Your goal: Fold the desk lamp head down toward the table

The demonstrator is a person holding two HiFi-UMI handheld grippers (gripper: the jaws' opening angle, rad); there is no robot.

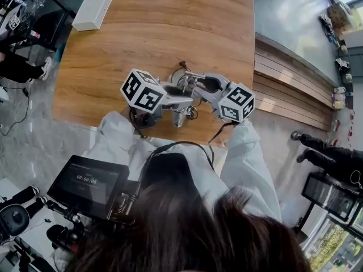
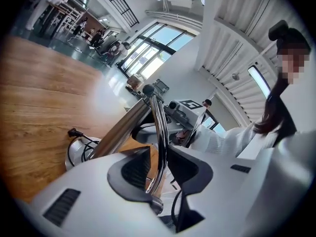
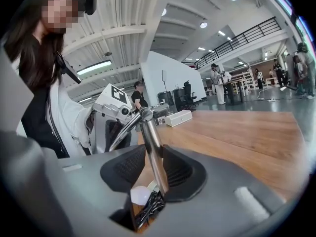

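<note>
A chrome desk lamp (image 1: 190,85) stands near the front edge of the wooden table (image 1: 159,27), with both grippers at it. In the left gripper view one thin chrome arm (image 2: 159,132) runs up between the jaws of my left gripper (image 2: 158,167). A sliver of wood shows beside the rod, so the pads do not press it. The lamp's round base (image 2: 76,152) and its coiled cord lie on the table to the left. My right gripper (image 3: 153,169) is shut on the thicker chrome arm (image 3: 150,142), with a white bulb (image 3: 140,195) and cord below the jaws.
A white box (image 1: 93,8) lies at the table's far left corner. The table's near edge runs just under the grippers. A monitor rig (image 1: 88,183) hangs at the person's left side. Other people and desks stand far off across the room.
</note>
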